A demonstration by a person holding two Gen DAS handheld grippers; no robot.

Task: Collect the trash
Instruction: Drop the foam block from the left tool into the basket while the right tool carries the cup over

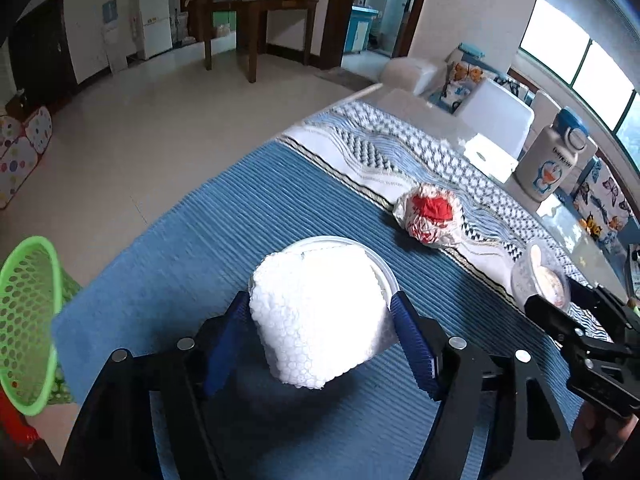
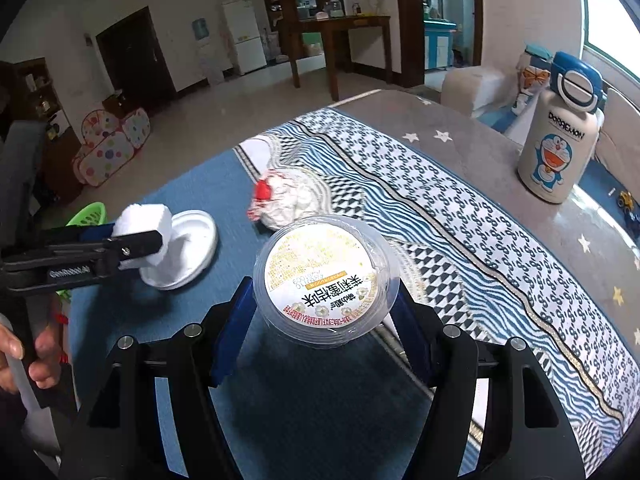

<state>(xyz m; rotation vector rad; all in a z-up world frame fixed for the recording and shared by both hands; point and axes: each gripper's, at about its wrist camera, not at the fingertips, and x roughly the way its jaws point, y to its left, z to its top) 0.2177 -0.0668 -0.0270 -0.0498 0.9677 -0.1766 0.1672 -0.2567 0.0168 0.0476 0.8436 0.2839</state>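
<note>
My left gripper (image 1: 320, 300) is shut on a white wad of paper towel (image 1: 316, 312), its blue pads pressing both sides. Under the wad lies a round white lid (image 1: 320, 240) on the blue mat. The right wrist view shows the left gripper (image 2: 136, 236) holding the wad (image 2: 144, 212) just over that lid (image 2: 200, 232). My right gripper (image 2: 326, 294) is shut on a clear plastic tub (image 2: 324, 272) with a printed label on top. A crumpled red and white wrapper (image 1: 430, 216) lies loose on the patterned cloth, beyond both grippers.
A green mesh basket (image 1: 24, 320) stands on the floor off the table's left edge. A white cartoon bottle (image 2: 560, 132) stands at the far right of the table. A person's hand (image 2: 24, 360) grips the left handle. White chairs sit behind the table.
</note>
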